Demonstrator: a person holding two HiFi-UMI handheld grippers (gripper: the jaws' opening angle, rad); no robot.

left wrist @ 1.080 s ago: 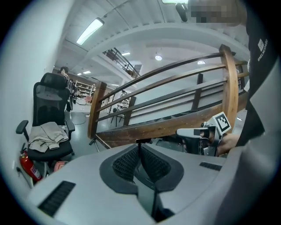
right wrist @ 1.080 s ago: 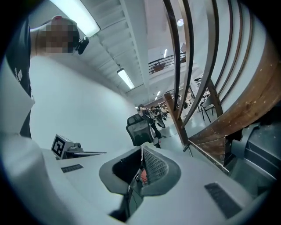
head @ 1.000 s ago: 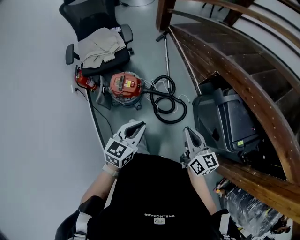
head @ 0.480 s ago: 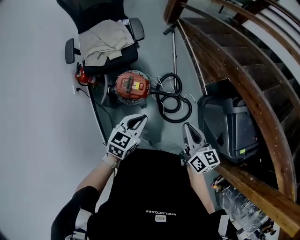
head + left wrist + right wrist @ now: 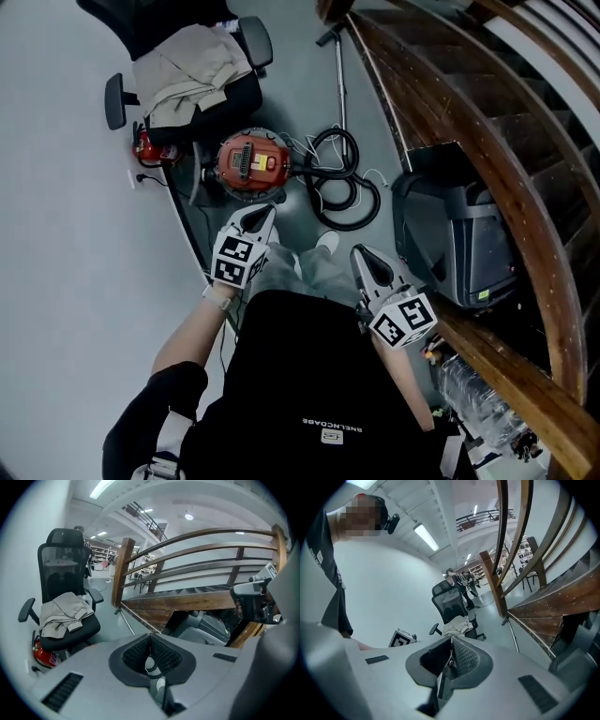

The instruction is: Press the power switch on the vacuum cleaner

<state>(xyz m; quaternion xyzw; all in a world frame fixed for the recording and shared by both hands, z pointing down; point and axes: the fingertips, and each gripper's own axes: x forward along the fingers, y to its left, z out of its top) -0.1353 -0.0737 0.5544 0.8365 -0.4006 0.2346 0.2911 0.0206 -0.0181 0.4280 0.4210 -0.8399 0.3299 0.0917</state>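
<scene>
Red drum-shaped vacuum cleaner stands on the grey floor at our 12 o'clock, just beyond the tip of the left gripper. We judge the step in hand to be the approach, with the press itself not yet made. Both sets of tongs are drawn narrow, tips meeting on nothing, the left gripper and the right gripper alike. The next move, as we read it, calls for bringing the left gripper's closed tip down onto the switch, which is too small to pick out beside the pale label on the round lid. A coiled black hose lies at the cleaner's 3 o'clock. A black office chair draped with a beige garment stands at its 11 o'clock.
</scene>
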